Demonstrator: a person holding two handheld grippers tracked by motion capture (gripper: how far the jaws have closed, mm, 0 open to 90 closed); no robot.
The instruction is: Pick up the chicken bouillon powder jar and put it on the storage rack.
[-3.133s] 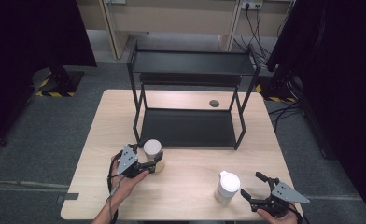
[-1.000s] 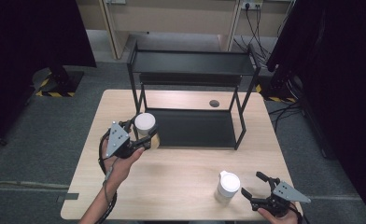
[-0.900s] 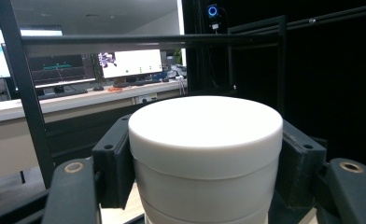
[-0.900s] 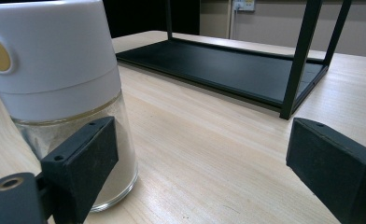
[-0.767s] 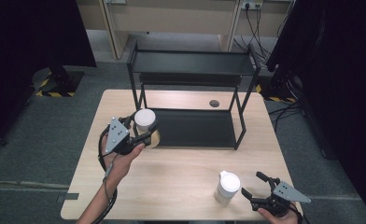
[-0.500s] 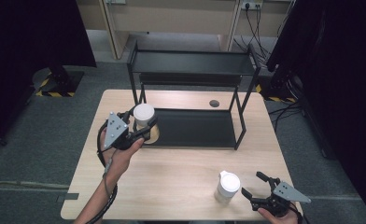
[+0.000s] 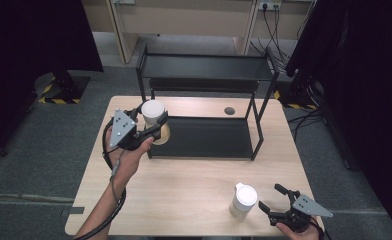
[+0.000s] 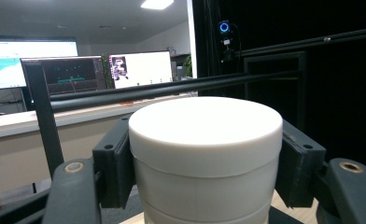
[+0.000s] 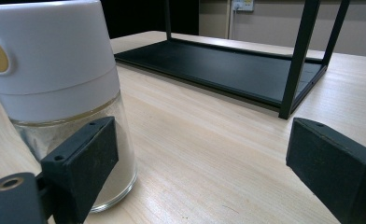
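My left gripper [image 7: 155,125] is shut on a white-lidded jar [image 7: 153,114], held in the air by the left front post of the black two-tier rack [image 7: 204,137]. In the left gripper view both pads press on the jar [image 8: 204,154] just under its lid, with the rack's upper bars behind it. A second jar with a white lid and glass body [image 7: 243,201] stands on the table near the front right. My right gripper [image 7: 273,198] rests open just right of it; in the right gripper view that jar [image 9: 55,93] stands beside the left pad, outside the gap.
The wooden table [image 7: 184,190] has a round cable hole [image 7: 229,110] at the back behind the rack. Both shelves of the rack carry nothing. Dark curtains hang left and right, and cables run along the floor behind.
My left gripper has lifted the jar off the table and carried it up and back toward the rack's left front post. The right gripper and its jar have stayed put.
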